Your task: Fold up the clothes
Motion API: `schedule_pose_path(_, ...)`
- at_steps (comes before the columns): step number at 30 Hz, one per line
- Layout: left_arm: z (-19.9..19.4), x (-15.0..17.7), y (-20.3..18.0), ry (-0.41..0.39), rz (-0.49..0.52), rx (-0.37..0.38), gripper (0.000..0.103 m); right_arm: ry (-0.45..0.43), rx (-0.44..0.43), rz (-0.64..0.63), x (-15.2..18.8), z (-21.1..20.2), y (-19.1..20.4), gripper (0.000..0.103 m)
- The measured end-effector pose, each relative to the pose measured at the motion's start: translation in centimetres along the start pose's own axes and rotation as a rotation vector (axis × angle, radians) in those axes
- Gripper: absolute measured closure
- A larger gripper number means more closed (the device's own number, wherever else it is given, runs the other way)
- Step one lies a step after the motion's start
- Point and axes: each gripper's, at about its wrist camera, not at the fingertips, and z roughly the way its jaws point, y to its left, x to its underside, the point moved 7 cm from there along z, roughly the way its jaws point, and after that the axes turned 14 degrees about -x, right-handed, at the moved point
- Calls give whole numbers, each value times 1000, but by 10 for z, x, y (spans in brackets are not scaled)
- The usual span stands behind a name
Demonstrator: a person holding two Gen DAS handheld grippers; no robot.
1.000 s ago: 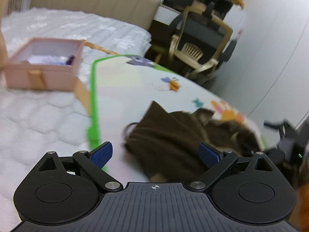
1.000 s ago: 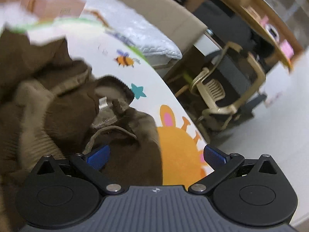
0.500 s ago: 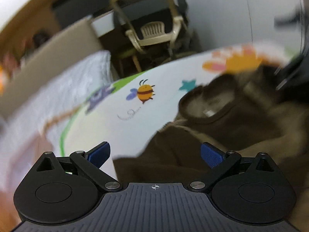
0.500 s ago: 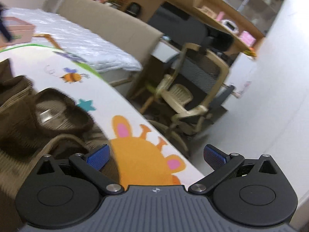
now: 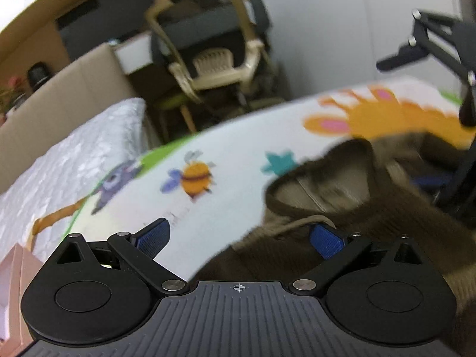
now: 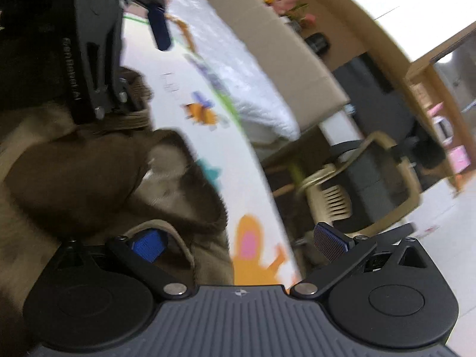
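On the cartoon-printed mat (image 5: 238,160) spread over the bed, a brown hoodie (image 5: 372,223) lies rumpled, its hood mouth gaping upward and showing a paler lining, with a tan drawcord (image 5: 294,224) trailing across the front. The left gripper (image 5: 239,236) hangs low at the garment's near edge with its jaws spread wide; one blue pad sits over bare mat, the other over the brown knit by the cord, and nothing is pinched between them. The right gripper (image 6: 238,242) comes in from the other side, jaws likewise wide apart and holding nothing, one pad over the hoodie's tan trim, the other out past the mat's edge. Both views are smeared, so fine folds are hard to read. The cloth looks like thick, soft fleece: limp, light enough for one jaw pinch to lift, yet bulky, so it will probably sag and drag instead of holding a crease. I'd judge it grippy rather than slick and in no way fragile. The best holds seem to be the ribbed hem or the shoulder seams, taken through a single thickness, one gripper per corner; the hood rim would do for straightening, but the cord would only slide out. A pink box (image 5: 12,270) sits off at the left.
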Motion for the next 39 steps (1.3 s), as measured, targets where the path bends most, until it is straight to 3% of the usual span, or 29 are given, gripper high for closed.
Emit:
schedule_pose_path(4, -9, -11, 27, -58, -86, -106, 1, -69, 254, 71, -4, -3, -28, 0)
schedule_pose_path(8, -22, -21, 54, -120, -172, -215, 1, -224, 472, 160, -10, -66, -63, 0)
schedule_pose_path(11, -68, -47, 72, -245, -228, -274, 1, -318, 595, 176, -21, -130, -85, 0)
schedule_pose_path(17, -213, -101, 105, -521, -310, -323, 1, -511, 724, 236, -40, -285, -116, 0)
schedule_pose_path(22, -356, -117, 113, -773, -346, -364, 1, -643, 821, 223, -49, -416, -110, 0)
schedule_pose_path(25, -423, -114, 109, -857, -370, -390, 1, -683, 860, 229, -46, -474, -106, 0)
schedule_pose_path(28, -460, -112, 99, -892, -353, -416, 1, -714, 849, 272, -40, -512, -109, 0)
schedule_pose_path(32, -453, -115, 85, -864, -325, -407, 0, -685, 768, 347, -27, -505, -118, 0)
schedule_pose_path(36, -393, -120, 72, -755, -308, -367, 0, -583, 694, 395, -12, -424, -140, 0)
schedule_pose_path(39, -322, -130, 70, -663, -313, -367, 0, -469, 667, 431, -6, -343, -163, 0)
